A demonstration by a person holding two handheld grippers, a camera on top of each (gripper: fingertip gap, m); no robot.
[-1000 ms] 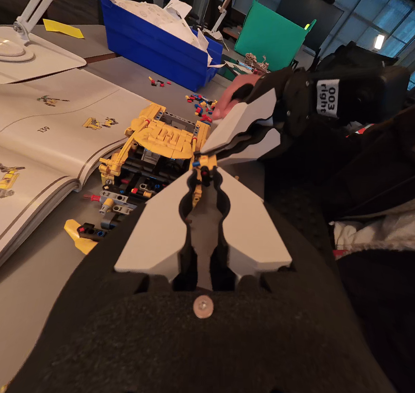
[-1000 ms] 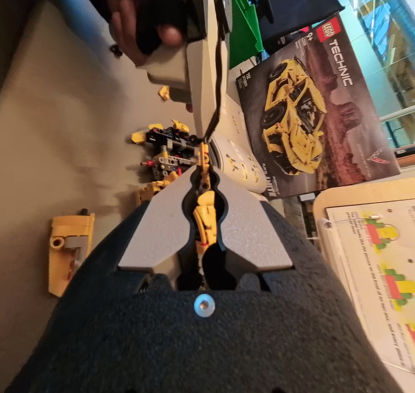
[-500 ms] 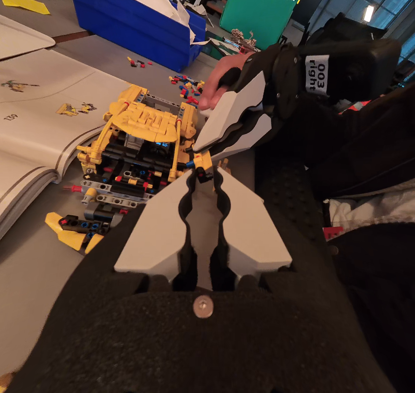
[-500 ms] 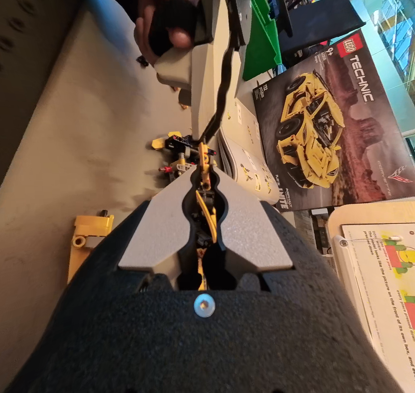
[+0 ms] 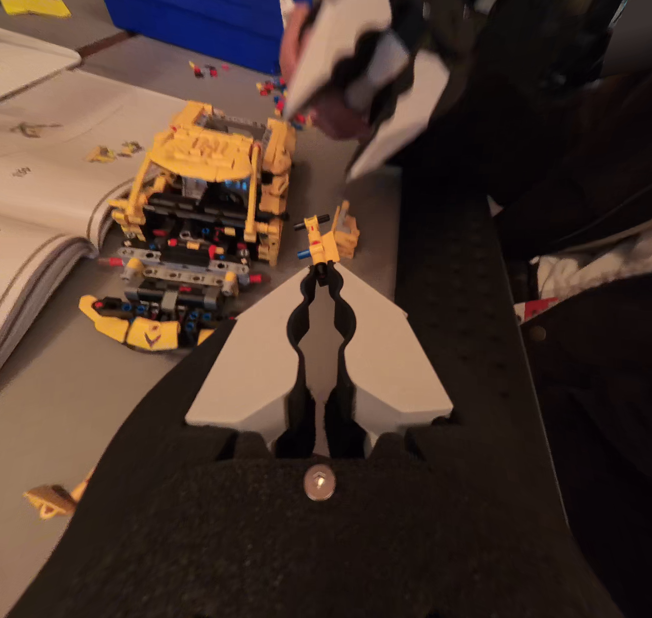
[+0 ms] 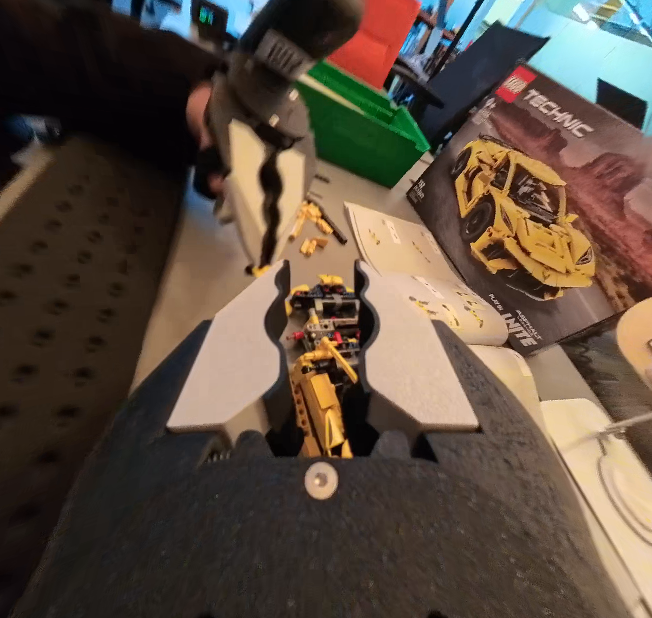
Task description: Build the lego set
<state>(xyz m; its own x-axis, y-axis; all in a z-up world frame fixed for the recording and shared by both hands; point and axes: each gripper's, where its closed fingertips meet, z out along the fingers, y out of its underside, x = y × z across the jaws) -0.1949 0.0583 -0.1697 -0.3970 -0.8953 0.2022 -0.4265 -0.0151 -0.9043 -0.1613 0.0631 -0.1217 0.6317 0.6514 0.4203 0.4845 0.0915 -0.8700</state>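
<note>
In the left wrist view my left gripper (image 5: 321,273) is shut on the black pin end of a small yellow sub-assembly (image 5: 317,239) with a blue pin and a black axle, held just right of the part-built yellow car (image 5: 204,212). My right gripper (image 5: 317,145) hangs above it, blurred, jaws apart and empty. In the right wrist view my right gripper (image 6: 321,271) is open over the car (image 6: 324,336), whose yellow side shows between the fingers without touching them. My left gripper (image 6: 263,260) stands to the left, its tips on the yellow piece (image 6: 259,270).
An open instruction booklet (image 5: 53,142) lies left of the car. A blue bin (image 5: 197,18) and small loose pins (image 5: 275,85) are behind it. A yellow part (image 5: 347,237) lies beside the held piece. The set's box (image 6: 547,212), a green bin (image 6: 352,135) and loose yellow pieces (image 6: 310,227) also show. There is about 6 cm between the tips of the two grippers.
My right gripper has let go of the yellow sub-assembly, opened wide and lifted away. My left gripper has closed tighter on its black pin and now holds it alone.
</note>
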